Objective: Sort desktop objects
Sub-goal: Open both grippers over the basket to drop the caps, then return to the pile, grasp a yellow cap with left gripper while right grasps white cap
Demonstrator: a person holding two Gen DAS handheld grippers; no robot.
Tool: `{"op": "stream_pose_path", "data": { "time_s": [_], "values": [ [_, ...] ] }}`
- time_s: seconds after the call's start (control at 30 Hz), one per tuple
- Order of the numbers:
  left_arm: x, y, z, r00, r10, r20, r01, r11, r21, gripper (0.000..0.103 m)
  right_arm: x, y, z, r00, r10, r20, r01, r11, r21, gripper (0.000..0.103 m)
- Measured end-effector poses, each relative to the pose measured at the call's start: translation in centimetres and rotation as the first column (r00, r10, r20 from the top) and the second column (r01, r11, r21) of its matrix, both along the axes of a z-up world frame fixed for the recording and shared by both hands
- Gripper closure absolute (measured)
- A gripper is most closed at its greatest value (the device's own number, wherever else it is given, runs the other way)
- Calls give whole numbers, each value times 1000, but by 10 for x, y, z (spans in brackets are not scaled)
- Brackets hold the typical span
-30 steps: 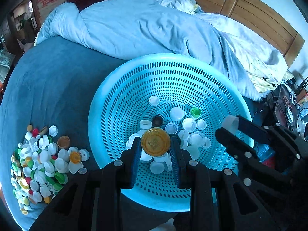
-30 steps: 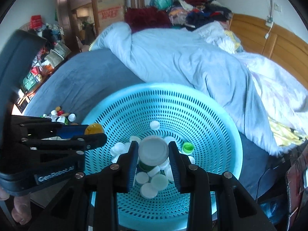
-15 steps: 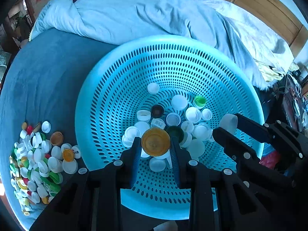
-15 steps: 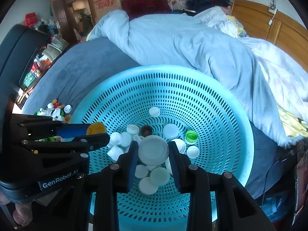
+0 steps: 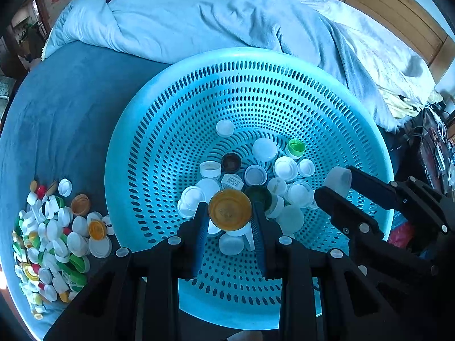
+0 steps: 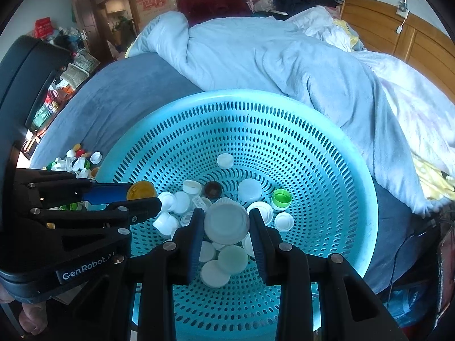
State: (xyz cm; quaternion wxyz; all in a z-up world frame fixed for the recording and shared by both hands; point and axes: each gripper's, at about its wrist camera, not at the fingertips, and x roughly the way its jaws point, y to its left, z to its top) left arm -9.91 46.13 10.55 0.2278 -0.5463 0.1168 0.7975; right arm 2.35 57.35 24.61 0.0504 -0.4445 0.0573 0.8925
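- Nearest the lens in my left wrist view, my left gripper (image 5: 230,213) is clenched on a round amber-yellow plastic cap (image 5: 230,209), both jaws pressing its edge; it hangs over the lower centre of the basket.
- In my right wrist view, my right gripper (image 6: 226,223) is grasping a larger round white plastic lid (image 6: 226,223) the same way, at centre frame above the basket floor. Neither held piece has been let go yet.
- Beneath both sits the round turquoise perforated plastic basket (image 5: 159,130), filling the middle of each view. I judge it the sorting destination.
- On its floor lies a loose cluster of deposited caps (image 5: 256,176), mostly white, with one green cap (image 5: 295,147) towards the right and one dark brown cap (image 5: 231,162) near the centre. That portion I count as done.
- At the lower left of the left wrist view, outside the basket on the blue plush bedcover (image 5: 65,108), a dense heap of unsorted caps (image 5: 51,241) remains: white, green, yellow, red. It looks larger than the basket's share, so I judge the task well short of half complete.
- Farthest, across the upper frame, a rumpled pale blue duvet (image 5: 213,20) lies untouched and plays no part.
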Motion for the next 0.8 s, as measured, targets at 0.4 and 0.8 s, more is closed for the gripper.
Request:
{"op": "stream_pose_path", "data": {
  "time_s": [0.4,0.8],
  "values": [
    [9,-35,15,997,29,-71,-25,998,55,74,17,-4,20,995,-29,-99,29,1000,2,40],
    [80,-404,-34,790,572,-220,-538,819,199,65,49,-109,20,964,219,-149,-216,976,36,28]
  ]
}}
